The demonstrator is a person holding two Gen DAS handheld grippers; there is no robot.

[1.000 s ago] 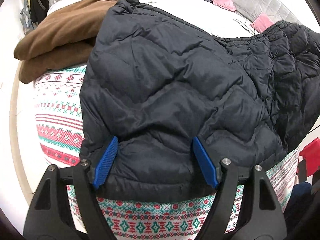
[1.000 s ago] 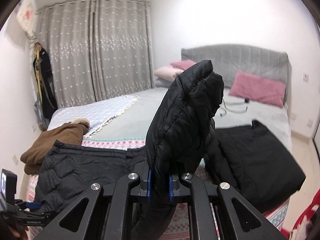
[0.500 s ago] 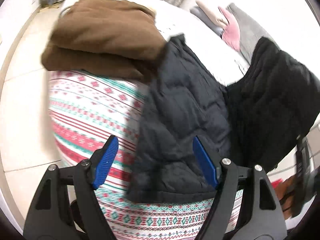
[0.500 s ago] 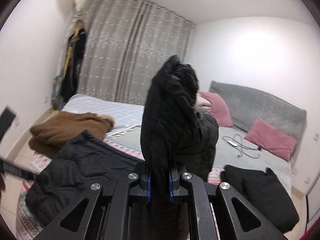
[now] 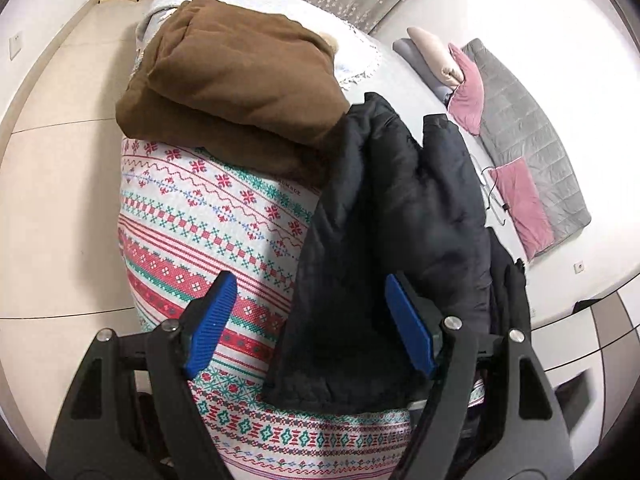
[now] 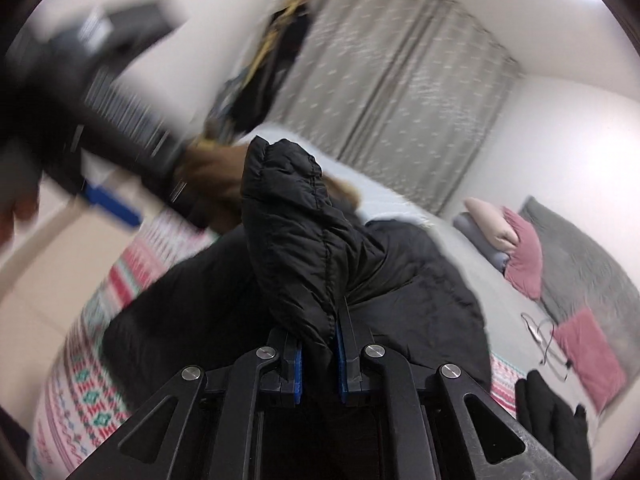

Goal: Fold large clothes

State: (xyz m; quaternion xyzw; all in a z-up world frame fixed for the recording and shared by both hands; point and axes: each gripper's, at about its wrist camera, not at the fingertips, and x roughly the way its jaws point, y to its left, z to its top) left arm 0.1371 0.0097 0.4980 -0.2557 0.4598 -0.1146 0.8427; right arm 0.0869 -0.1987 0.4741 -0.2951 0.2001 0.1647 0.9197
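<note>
- Right claw: jaws closed on a bunched fold of the black padded jacket; the fold stands up between the blue pads.
- Left claw: jaws wide apart, gripping nothing; the right blue pad lies at the jacket's edge, the left pad over the patterned blanket.
- Black padded jacket: lies on the bed at its near end, on the patterned blanket; one part is raised in the right claw.
- Folded brown garment: rests on the bed, touching the jacket's far edge.
- Pink pillows: lean against the grey headboard, well apart from the jacket.
</note>
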